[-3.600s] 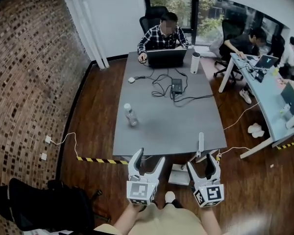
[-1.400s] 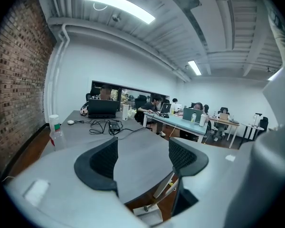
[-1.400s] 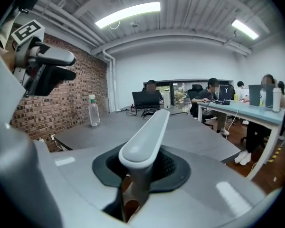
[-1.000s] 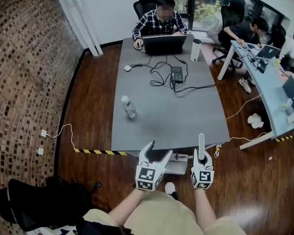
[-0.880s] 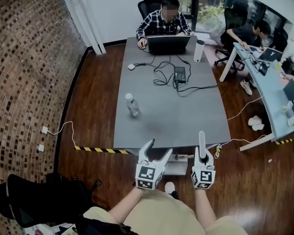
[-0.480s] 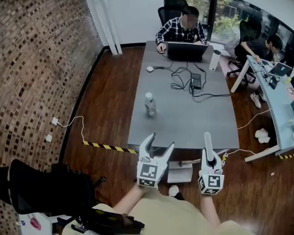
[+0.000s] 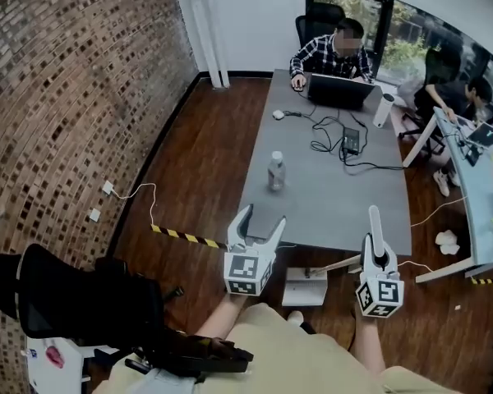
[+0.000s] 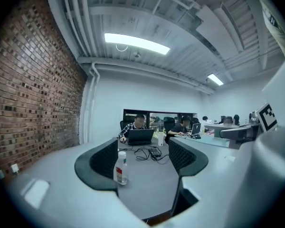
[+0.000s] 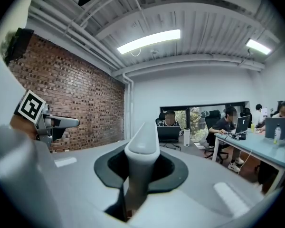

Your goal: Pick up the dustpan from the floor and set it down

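1. While the right tongs (image 7: pixel 377 254) clamp the white handle (image 7: pixel 373 222) in the head view, we read the step as the lift. The dustpan (image 7: pixel 303 289) hangs low by the near edge of the tabletop (image 7: pixel 337 195). We cannot tell whether its pan is clear of the floor (image 7: pixel 197 162). The left tongs (image 7: pixel 259 225) stand open and empty.
2. From the left gripper view we see the left tongs (image 8: pixel 145 158) gaping, with nothing between the jaws. A bottle (image 8: pixel 122 167) stands well beyond them on the tabletop.
3. From the right gripper view the handle (image 9: pixel 141 158) stands upright, pinched between closed jaws.
4. Next, we judge, the carry must keep the handle upright and the pan away from the tabletop's edge. Then the pan should be lowered flat before we let go.
5. Against the earliest head picture, the right tongs, then open on either side of the handle, are now shut on it. Both tongs sit further right in view, and the brick wall (image 7: pixel 57 97) fills more of it.
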Action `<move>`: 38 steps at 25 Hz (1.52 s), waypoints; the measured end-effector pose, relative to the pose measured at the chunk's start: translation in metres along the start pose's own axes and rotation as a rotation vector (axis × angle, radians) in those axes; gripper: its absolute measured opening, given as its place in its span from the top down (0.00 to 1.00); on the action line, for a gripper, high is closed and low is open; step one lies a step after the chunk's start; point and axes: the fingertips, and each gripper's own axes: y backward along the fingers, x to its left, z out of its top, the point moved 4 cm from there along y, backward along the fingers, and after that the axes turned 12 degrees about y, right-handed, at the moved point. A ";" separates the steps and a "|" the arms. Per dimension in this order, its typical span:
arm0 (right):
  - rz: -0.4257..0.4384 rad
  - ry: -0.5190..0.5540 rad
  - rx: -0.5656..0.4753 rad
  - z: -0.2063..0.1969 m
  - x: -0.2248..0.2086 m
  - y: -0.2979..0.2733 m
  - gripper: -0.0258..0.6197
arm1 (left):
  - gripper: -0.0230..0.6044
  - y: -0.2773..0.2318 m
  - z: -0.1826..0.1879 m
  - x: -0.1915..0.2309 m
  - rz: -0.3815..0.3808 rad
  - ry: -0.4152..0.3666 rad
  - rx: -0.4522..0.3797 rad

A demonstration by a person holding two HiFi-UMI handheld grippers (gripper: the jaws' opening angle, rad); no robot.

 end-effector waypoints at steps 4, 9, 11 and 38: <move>0.014 0.033 -0.019 0.022 0.008 0.000 0.87 | 0.46 0.006 0.009 0.009 0.022 -0.005 -0.035; -0.017 0.063 -0.040 0.052 0.008 0.006 0.87 | 0.46 0.015 0.030 0.005 0.023 -0.016 -0.067; -0.024 0.073 -0.052 0.067 0.006 0.008 0.87 | 0.46 0.018 0.043 0.004 0.019 -0.009 -0.081; -0.116 0.017 -0.123 0.113 -0.017 0.029 0.87 | 0.46 0.005 0.078 -0.036 -0.047 -0.043 -0.121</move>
